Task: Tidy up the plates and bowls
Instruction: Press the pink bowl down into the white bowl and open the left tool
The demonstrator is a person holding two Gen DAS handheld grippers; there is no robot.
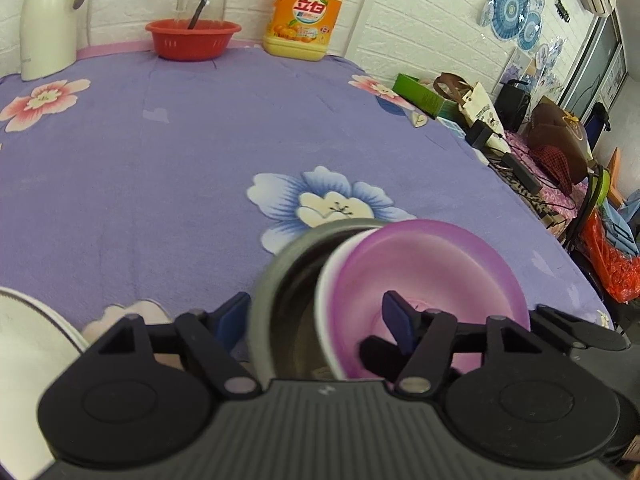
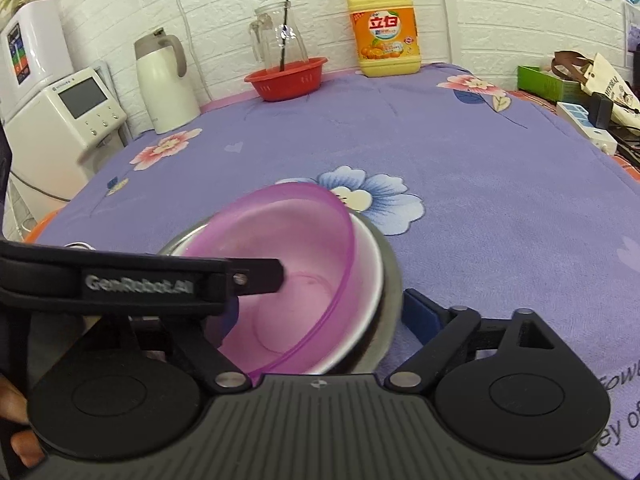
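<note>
Right in the near middle of the desk (image 1: 160, 160), on the purple flowered cloth, you had the stack: a metal bowl (image 1: 272, 280) on the outside, a white bowl (image 2: 370, 264) nested in it, and a purple bowl (image 1: 432, 264) sitting tilted on top, its far rim lifted clear of the white one.

Your left gripper (image 1: 314, 312) came in from the near left side and straddled the stack's wall. One of its fingers (image 1: 232, 316) stood outside against the metal bowl and the other reached down inside the purple bowl. They were partly spread with all three walls between them, but the blur hid whether the pads were really pressing, so I could not tell.

Your right gripper (image 2: 324, 316) straddled the opposite side with its fingers spread wide. The right one (image 2: 420, 312) sat just beside the metal bowl's outer wall. The left one was mostly hidden behind the other gripper and showed only dimly through the purple plastic. Whether it had a grip, I could not tell either.

A white dish (image 1: 24, 328) peeked in at the near left edge. Along the far wall stood a white thermos (image 2: 166, 84), a glass jug (image 2: 280, 40) in a red basket (image 2: 286, 78), and a yellow detergent bottle (image 2: 384, 32), all well apart from the stack.
</note>
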